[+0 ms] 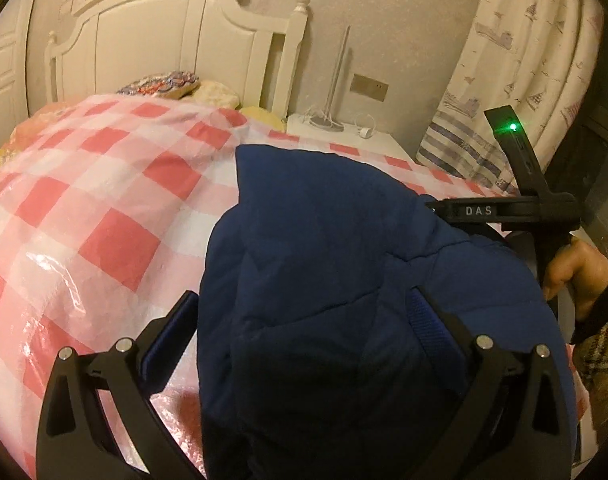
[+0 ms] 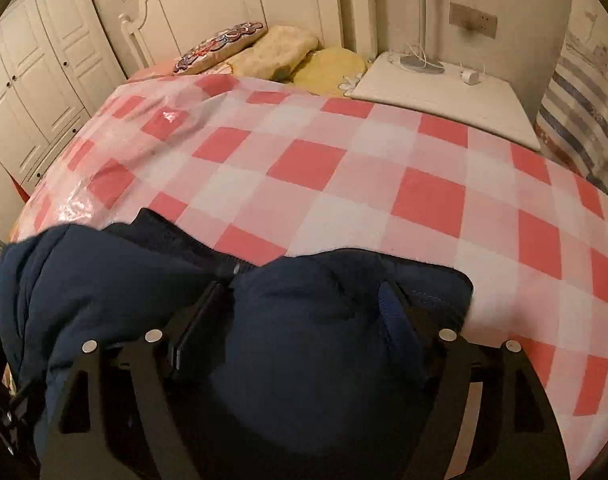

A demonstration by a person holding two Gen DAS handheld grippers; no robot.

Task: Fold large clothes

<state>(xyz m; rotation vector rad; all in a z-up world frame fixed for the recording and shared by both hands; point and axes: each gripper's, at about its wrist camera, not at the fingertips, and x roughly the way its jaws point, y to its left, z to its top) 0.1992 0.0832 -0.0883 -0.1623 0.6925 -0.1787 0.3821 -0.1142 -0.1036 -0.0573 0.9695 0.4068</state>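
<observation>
A navy quilted jacket point(image 1: 343, 280) lies bunched at the near edge of a bed under a red and white checked plastic cover point(image 1: 104, 208). My left gripper point(image 1: 304, 312) has its jaws wide apart with a thick fold of the jacket between them; the fabric hides the fingertips. My right gripper point(image 2: 304, 304) also stands wide around a bunch of the jacket point(image 2: 296, 340), near its dark zipper point(image 2: 232, 268). The right gripper's black body point(image 1: 531, 208) and the hand holding it show at the right of the left wrist view.
The checked cover point(image 2: 343, 168) stretches away to pillows point(image 2: 264, 52) and a white headboard point(image 1: 176, 40). A white nightstand point(image 2: 443, 88) with a lamp base and charger stands right of the bed. White wardrobe doors point(image 2: 36, 80) are on the left, a striped curtain point(image 1: 523, 60) on the right.
</observation>
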